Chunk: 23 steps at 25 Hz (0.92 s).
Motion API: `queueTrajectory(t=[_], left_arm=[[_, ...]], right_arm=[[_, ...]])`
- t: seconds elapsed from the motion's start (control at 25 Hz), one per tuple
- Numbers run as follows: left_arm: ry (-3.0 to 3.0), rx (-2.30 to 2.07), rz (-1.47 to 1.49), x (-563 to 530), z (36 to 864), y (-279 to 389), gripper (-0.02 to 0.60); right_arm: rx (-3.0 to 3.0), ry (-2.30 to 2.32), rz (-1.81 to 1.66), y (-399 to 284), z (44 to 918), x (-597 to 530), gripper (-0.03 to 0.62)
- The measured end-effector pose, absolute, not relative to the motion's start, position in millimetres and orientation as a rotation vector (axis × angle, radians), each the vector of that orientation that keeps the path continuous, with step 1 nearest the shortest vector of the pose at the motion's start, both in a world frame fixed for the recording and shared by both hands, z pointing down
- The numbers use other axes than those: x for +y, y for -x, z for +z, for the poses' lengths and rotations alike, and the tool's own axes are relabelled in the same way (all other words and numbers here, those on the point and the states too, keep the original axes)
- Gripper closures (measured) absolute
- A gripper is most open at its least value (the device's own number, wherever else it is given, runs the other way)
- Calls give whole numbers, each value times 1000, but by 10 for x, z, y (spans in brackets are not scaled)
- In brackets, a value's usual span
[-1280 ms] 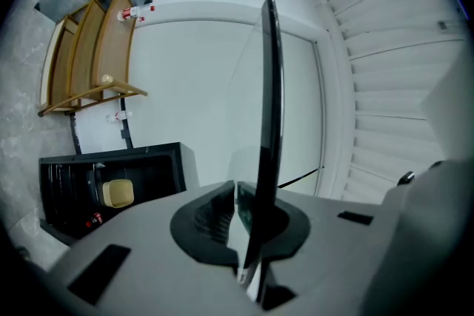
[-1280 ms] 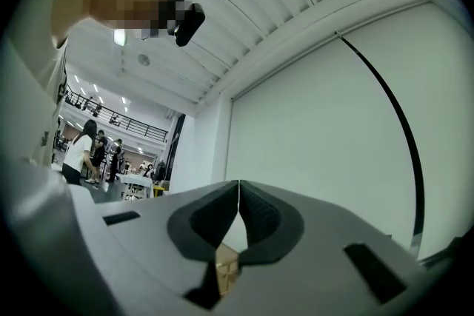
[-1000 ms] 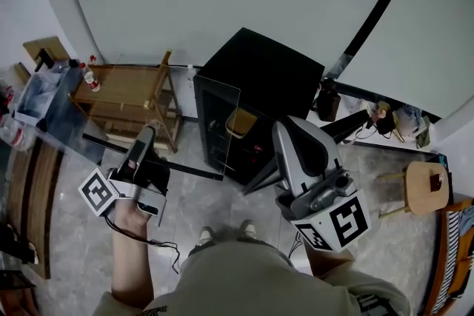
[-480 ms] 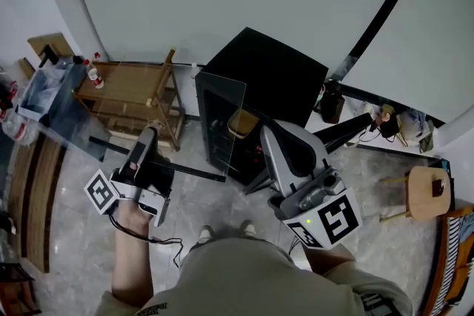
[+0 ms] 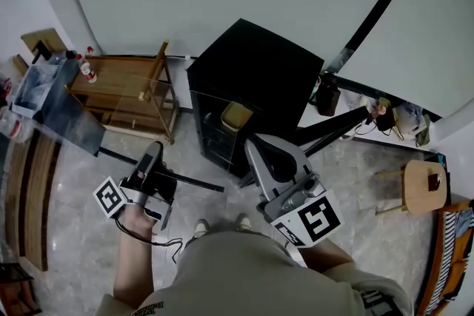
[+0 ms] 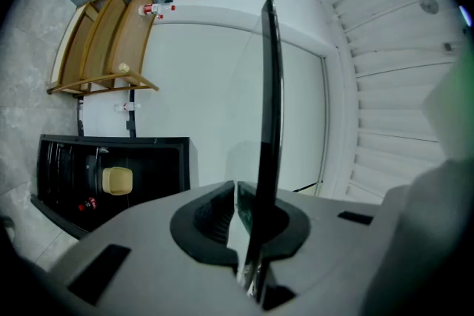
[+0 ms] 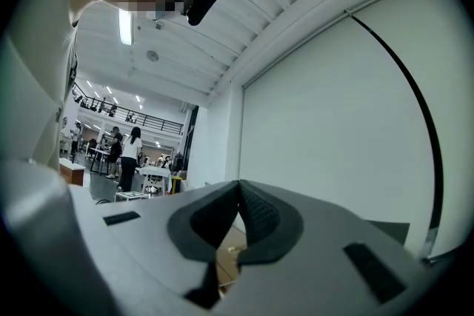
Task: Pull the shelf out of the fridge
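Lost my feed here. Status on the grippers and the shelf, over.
Left gripper shut on glass shelf, by its edge. Right gripper shut, empty. Shelf out of the fridge, held in front of it. Nothing in the way.

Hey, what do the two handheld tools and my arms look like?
Both are light grey moulded shells: the left tool is slimmer with a black housing, the right tool bulkier. Each carries a white cube with black square markers: left cube, right cube. Dark ribbed pads line the jaws. A black cable trails from the left. Forearms are unsleeved; the garment is olive-beige.
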<state>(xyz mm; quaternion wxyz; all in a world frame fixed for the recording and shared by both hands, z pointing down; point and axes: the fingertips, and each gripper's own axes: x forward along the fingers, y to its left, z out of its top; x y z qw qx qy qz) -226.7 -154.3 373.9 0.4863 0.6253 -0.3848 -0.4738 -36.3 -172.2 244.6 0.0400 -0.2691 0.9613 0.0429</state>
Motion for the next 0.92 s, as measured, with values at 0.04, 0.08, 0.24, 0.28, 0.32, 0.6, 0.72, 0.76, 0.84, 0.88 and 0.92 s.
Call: queueTrajectory(t=[0.04,0.08,0.24,0.28,0.32,0.6,0.72,0.76,0.84,0.88,0.92], left_arm=[[-1512,-938,-1142,-1533,3797,2251,565],[-1503,-939,-1133,-1522,3850,2234,563],[-1477,-933,-1109,-1489,4008,2167,563],[-1477,-931,-1105,-1478,4035,2151,565],[-1477,-928,-1100,-1466,4057,2138,565],[-1478,-916,-1089,-1460,4066,2120,564],[-1482,-910,-1087,-1452,4046,2111,565],[-1483,-907,-1087,-1449,4039,2107,563],[-1481,-904,-1086,-1441,4034,2094,563],[-1480,-903,-1086,-1437,4035,2088,563],[-1478,-902,-1085,-1434,4035,2081,563]], right_arm=[[2959,820,117,376,2497,-1708,599],[2970,819,104,382,2540,-1695,599],[2990,826,83,363,2638,-1679,599],[2993,828,81,355,2650,-1681,599],[2995,831,80,346,2655,-1685,599],[2975,859,100,318,2599,-1701,599],[2978,865,98,313,2605,-1698,599],[2979,868,97,312,2607,-1694,599],[2982,878,98,309,2623,-1685,599],[2986,885,101,307,2636,-1682,599],[2991,893,105,305,2650,-1680,599]])
